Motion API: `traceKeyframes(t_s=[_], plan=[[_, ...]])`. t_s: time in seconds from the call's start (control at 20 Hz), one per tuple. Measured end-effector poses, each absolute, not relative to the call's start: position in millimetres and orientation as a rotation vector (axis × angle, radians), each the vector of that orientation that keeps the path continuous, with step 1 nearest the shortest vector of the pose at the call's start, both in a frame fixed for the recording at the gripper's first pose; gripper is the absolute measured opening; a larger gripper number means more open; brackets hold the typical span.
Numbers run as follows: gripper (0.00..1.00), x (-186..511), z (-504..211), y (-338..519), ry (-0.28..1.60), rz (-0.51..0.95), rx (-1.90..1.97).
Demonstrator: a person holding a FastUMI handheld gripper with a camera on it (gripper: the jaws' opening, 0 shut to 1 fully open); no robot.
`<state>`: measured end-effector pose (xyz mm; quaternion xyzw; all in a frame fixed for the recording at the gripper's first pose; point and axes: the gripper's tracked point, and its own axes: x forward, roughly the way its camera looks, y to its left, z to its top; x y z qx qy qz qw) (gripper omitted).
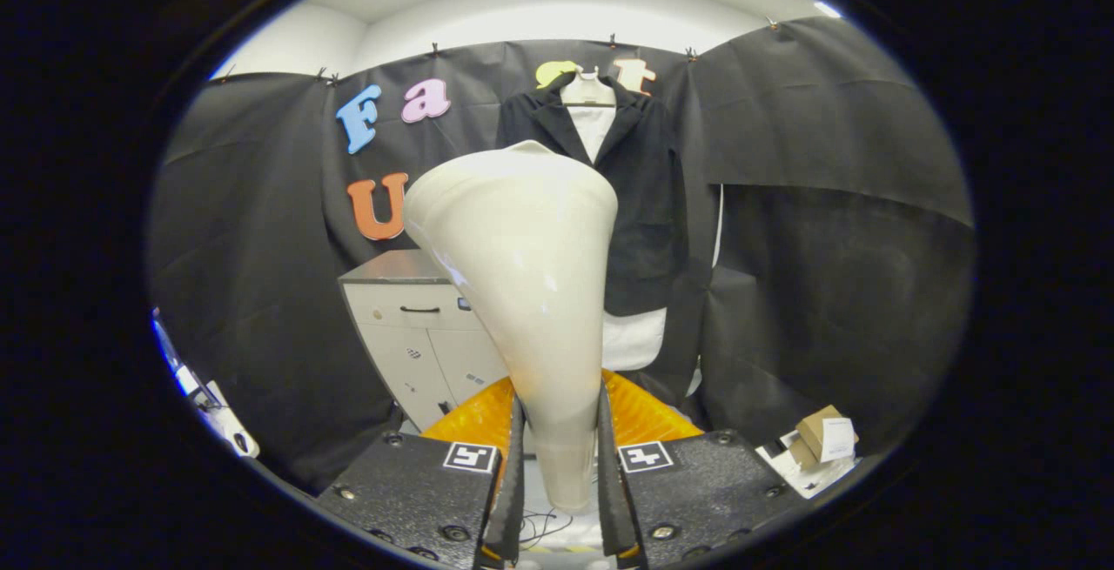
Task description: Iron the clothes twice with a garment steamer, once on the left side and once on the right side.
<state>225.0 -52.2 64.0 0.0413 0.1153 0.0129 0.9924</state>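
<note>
A cream-white garment steamer (522,274) rises from between my fingers, its narrow handle clamped low and its wide head flaring upward. My gripper (559,466) is shut on that handle, both fingers pressing its sides. Beyond the steamer head hangs a black jacket (640,204) over a white shirt (594,126), on a hanger against the booth wall. The steamer head covers the jacket's left half and stands apart from the cloth. The shirt's white hem (634,339) shows below the jacket.
A grey-topped white cabinet (409,318) with a drawer and doors stands left of the hanging clothes. Small cardboard boxes (822,435) lie on the floor to the right. Cables trail on the floor beneath the fingers.
</note>
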Motion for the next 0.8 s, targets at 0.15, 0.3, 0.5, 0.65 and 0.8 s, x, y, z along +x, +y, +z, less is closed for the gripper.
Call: traceKeyframes(t_s=[0.15, 0.3, 0.5, 0.65, 0.8], plan=[[0.38, 218.8, 64.9, -40.7, 0.23, 0.021, 0.075], [0.38, 216.7, 64.6, -35.8, 0.231, 0.014, 0.075], [0.38, 212.5, 62.3, -30.6, 0.232, 0.008, 0.071], [0.38, 209.4, 63.6, -26.8, 0.228, 0.004, 0.073], [0.38, 207.3, 65.4, -25.9, 0.22, 0.002, 0.068]])
